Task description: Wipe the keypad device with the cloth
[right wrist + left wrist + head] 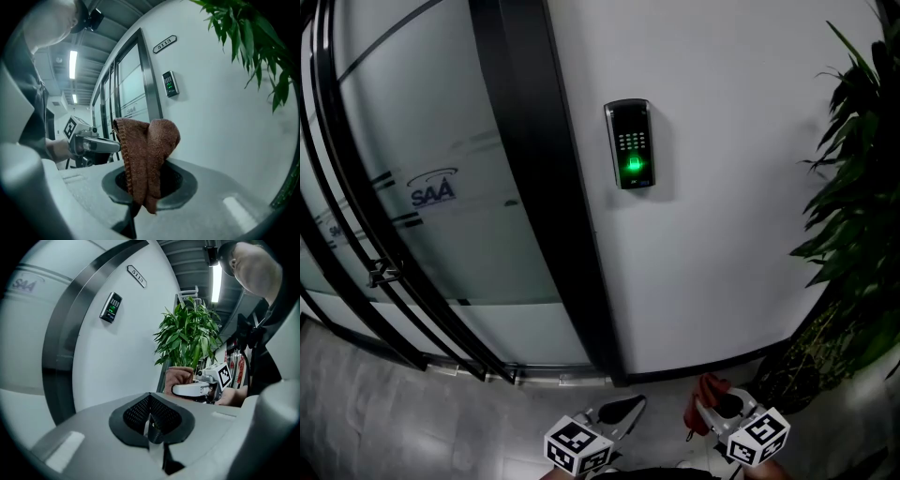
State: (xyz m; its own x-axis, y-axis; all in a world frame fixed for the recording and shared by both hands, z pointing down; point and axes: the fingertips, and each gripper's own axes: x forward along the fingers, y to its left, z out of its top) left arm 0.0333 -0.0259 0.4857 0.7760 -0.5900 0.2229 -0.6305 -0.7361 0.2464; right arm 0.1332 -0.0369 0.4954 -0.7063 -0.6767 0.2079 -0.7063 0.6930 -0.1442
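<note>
The black keypad device (630,145) hangs on the white wall well above both grippers, its lower part lit green. It also shows small in the left gripper view (110,307) and the right gripper view (170,84). My right gripper (712,405) is low at the bottom right, shut on a reddish-brown cloth (145,157) that stands up folded from its jaws. The cloth (708,388) shows red in the head view. My left gripper (623,408) is beside it at the bottom centre, shut with nothing held (151,420). Both grippers are far from the keypad.
A potted plant (853,216) fills the right side, close to my right gripper. A black door frame (553,197) and a frosted glass door (441,187) with a logo stand left of the keypad. A number plate (164,43) is mounted above it.
</note>
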